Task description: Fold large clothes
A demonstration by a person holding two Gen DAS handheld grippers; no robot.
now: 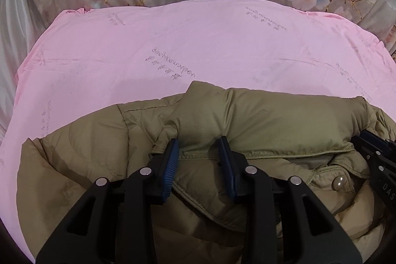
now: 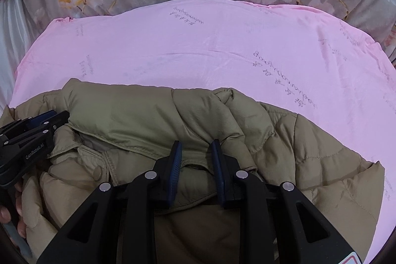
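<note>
Gripping the padded collar of the khaki jacket (image 1: 259, 120), we have the left claw (image 1: 200, 147) and right claw (image 2: 196, 150) both pinched onto it side by side; the jacket lies crosswise on the pink sheet (image 1: 173, 41), open bed ahead.

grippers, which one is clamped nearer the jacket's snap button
The left gripper grips the jacket collar next to the snap button; the right gripper is farther along the collar.

I get soft, even indoor light with faint shadows. Both fisheye views are sharp in the centre. They bow and darken at the rims.
</note>
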